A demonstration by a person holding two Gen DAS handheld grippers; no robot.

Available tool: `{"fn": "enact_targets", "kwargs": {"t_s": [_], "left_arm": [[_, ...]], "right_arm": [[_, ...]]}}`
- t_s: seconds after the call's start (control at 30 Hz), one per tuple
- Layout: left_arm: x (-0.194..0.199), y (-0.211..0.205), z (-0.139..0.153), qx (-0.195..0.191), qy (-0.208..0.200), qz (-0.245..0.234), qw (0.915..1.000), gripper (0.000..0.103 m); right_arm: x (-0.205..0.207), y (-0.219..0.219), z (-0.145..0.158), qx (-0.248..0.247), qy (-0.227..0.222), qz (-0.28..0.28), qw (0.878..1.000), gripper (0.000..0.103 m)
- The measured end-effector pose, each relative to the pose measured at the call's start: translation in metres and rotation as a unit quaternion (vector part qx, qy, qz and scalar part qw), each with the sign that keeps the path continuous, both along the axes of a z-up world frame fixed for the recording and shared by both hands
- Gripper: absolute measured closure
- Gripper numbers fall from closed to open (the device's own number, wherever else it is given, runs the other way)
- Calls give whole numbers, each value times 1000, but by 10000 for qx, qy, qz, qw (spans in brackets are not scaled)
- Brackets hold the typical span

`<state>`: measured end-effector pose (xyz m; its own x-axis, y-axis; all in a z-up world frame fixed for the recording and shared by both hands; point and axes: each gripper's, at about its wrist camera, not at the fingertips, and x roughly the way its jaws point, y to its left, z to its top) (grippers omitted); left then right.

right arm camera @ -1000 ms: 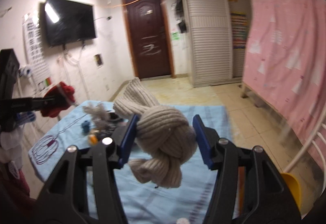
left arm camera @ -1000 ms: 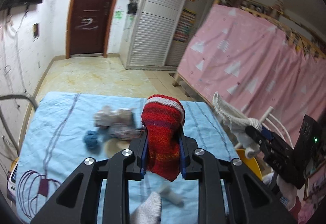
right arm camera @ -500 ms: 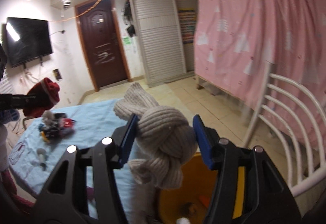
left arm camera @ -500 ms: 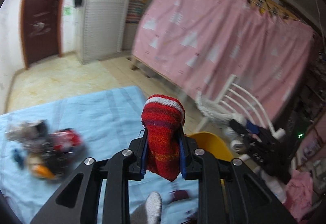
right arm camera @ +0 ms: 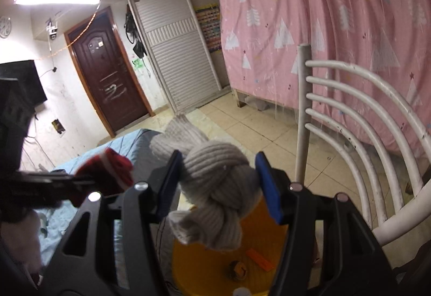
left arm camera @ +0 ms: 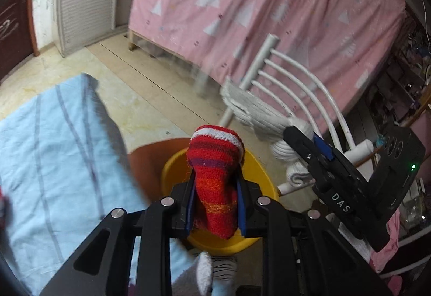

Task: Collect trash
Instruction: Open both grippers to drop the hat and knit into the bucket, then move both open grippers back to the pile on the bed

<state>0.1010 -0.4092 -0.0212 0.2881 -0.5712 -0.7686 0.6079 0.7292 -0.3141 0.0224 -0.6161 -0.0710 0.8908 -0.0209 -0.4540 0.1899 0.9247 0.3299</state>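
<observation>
My left gripper (left arm camera: 215, 185) is shut on a red striped sock (left arm camera: 215, 174) and holds it right above a yellow bin (left arm camera: 258, 174). My right gripper (right arm camera: 218, 183) is shut on a knotted beige sock (right arm camera: 215, 188), above the same yellow bin (right arm camera: 215, 263), which holds a few small scraps. The right gripper with the beige sock also shows in the left wrist view (left arm camera: 304, 145). The left gripper and the red sock show at the left of the right wrist view (right arm camera: 107, 174).
A table with a light blue striped cloth (left arm camera: 54, 161) lies to the left of the bin. A white slatted chair (right arm camera: 363, 134) stands right beside the bin. A pink curtain (left arm camera: 269, 13) hangs behind it. A dark door (right arm camera: 107, 86) is at the far wall.
Both grippers have swung right from the table to above the yellow bin, still holding their socks. The pile of trash on the cloth has left the views.
</observation>
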Motion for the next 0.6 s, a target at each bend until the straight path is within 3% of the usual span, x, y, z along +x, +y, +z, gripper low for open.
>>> {"fn": "enact_targets", "kwargs": {"t_s": [0.03,0.1,0.17,0.6], "left_arm": [[0,-6,-4,-11,123,-82,9999,79],[2,-12,-8,-38,220,-137,9997,45],[3,-17,-10,-82,236,-169,9995,28],[3,22,12,-257,54,196,9995,27]], "right_arm": [[1,-3,-2,60,15,-12,10000,48],[1,-2,-2,111,33,-35,9999,48],[0,-5,-5,154,34,-70,9999,48],[14,17,-14,146,256,196,9994,48]]}}
